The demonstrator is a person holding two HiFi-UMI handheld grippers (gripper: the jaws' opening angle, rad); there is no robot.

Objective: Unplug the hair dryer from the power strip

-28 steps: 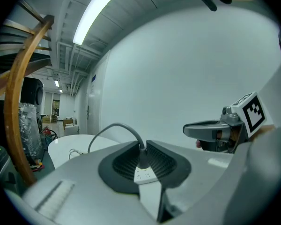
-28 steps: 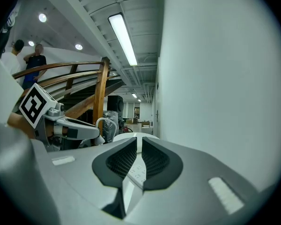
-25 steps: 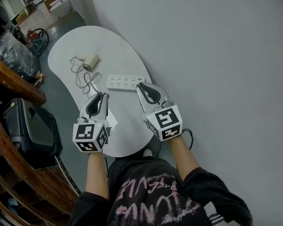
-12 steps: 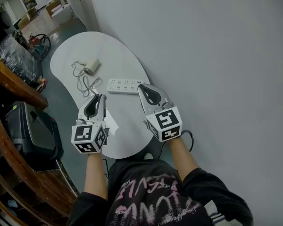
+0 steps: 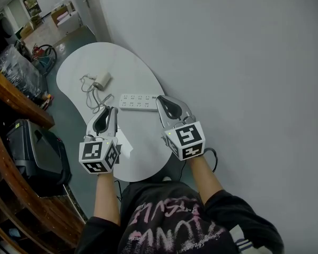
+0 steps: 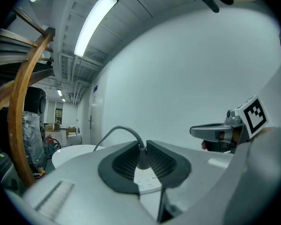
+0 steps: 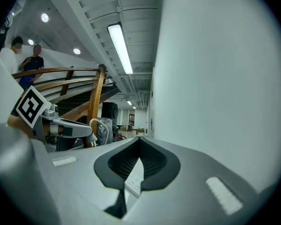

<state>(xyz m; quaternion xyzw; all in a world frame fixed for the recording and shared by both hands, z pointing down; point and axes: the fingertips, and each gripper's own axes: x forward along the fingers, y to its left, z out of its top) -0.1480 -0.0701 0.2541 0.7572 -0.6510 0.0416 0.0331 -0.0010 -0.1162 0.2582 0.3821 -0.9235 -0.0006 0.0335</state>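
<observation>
My left gripper [image 5: 113, 109] hovers empty, jaws a slit apart; through the slit I see the plug [image 6: 141, 157] standing in the strip [image 5: 138, 102] just ahead. My right gripper [image 5: 159, 98] is closed on nothing, at the strip's right end. The cord [image 5: 94, 95] trails left to the dryer [image 5: 102, 80]. I judge the plug rigid and snug, the strip light: pinch the plug body, not the limp cord, and pin the strip

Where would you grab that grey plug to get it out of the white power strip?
Pinch the grey plug by its body, just above the power strip, coming straight down from above. It stands upright on the flat strip, and its cable arcs off sideways, so probably avoid pulling the cord.
</observation>
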